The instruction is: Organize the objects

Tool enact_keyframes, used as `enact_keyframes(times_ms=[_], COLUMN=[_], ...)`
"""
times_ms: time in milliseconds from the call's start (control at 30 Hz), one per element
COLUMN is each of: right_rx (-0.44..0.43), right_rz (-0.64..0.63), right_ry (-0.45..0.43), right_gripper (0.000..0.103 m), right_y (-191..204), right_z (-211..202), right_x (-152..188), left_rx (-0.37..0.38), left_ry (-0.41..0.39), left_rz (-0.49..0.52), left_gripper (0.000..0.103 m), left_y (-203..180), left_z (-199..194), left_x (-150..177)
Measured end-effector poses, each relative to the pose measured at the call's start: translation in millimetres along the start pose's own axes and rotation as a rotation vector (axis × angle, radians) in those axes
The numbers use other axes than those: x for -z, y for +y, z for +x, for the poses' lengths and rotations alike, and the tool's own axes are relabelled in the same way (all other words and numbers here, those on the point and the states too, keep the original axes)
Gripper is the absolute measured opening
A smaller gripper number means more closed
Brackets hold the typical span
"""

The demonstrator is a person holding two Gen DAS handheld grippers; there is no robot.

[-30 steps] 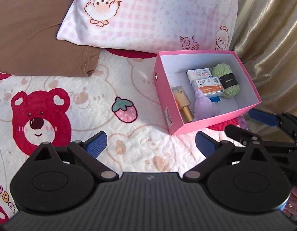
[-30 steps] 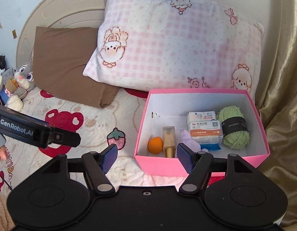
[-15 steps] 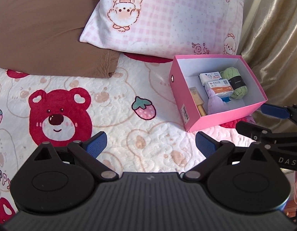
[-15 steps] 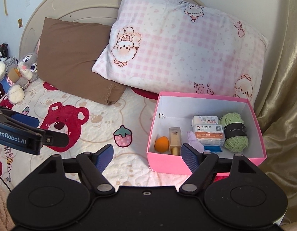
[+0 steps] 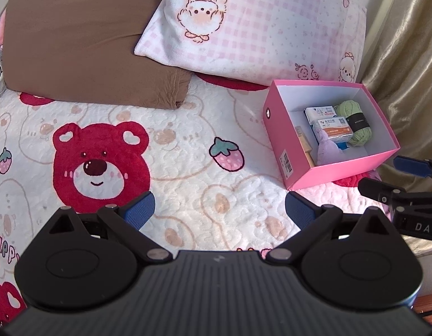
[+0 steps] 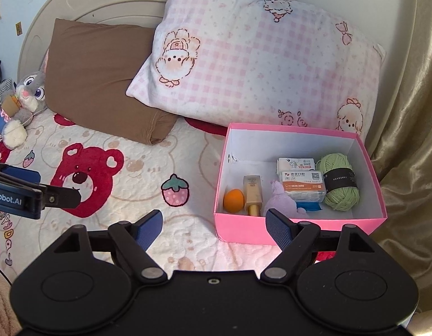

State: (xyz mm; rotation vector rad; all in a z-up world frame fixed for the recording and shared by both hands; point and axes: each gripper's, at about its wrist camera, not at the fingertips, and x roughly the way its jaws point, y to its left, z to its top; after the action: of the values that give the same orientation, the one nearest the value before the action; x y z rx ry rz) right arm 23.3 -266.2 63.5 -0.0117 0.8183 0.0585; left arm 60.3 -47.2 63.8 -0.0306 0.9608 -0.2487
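Observation:
A pink box (image 6: 295, 228) (image 5: 274, 128) stands open on the bed at the right. Inside lie an orange sponge (image 6: 233, 200), a gold bottle (image 6: 253, 194), a lilac plush (image 6: 280, 200), white packets (image 6: 301, 182) and a green yarn ball (image 6: 339, 186) (image 5: 356, 123). My right gripper (image 6: 214, 228) hovers just in front of the box's near left corner; its jaws are opening and nothing is between them. My left gripper (image 5: 220, 210) stands open and empty over the blanket, left of the box.
A brown pillow (image 6: 98, 78) and a pink checked pillow (image 6: 258, 67) lie behind the box. A grey plush rabbit (image 6: 24, 98) sits at the far left. A gold curtain (image 6: 406, 140) hangs along the right side. The bear-print blanket (image 5: 160, 162) spreads left of the box.
Both grippers have drawn back from the box, so more of the bed and pillows shows. The right gripper's fingers have spread wider.

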Motion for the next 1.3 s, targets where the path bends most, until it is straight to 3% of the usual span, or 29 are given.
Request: enact_keyframes(times_ms=[67,333,867,1300], right_rx=[0.012,0.040,0.050,0.061], right_rz=[0.012,0.050,0.053,0.043], right_ry=[0.004,0.060,0.044,0.050], right_gripper=[0.093,0.093,0.093,0.093], right_y=[1,2,3,6], right_z=[1,7,1,-1], right_x=[0,2,0,1], left_rx=[-0.015,-0.026,-0.062,-0.042], left_ry=[-0.005,0.029,0.052,0.065], left_rz=[0.002,-0.019,0.003,-0.008], left_gripper=[0.102,0.103,0.103,0.103], left_y=[0,7,4,8], left_z=[-1,-1,-10,-14], left_x=[0,-1,-3,0])
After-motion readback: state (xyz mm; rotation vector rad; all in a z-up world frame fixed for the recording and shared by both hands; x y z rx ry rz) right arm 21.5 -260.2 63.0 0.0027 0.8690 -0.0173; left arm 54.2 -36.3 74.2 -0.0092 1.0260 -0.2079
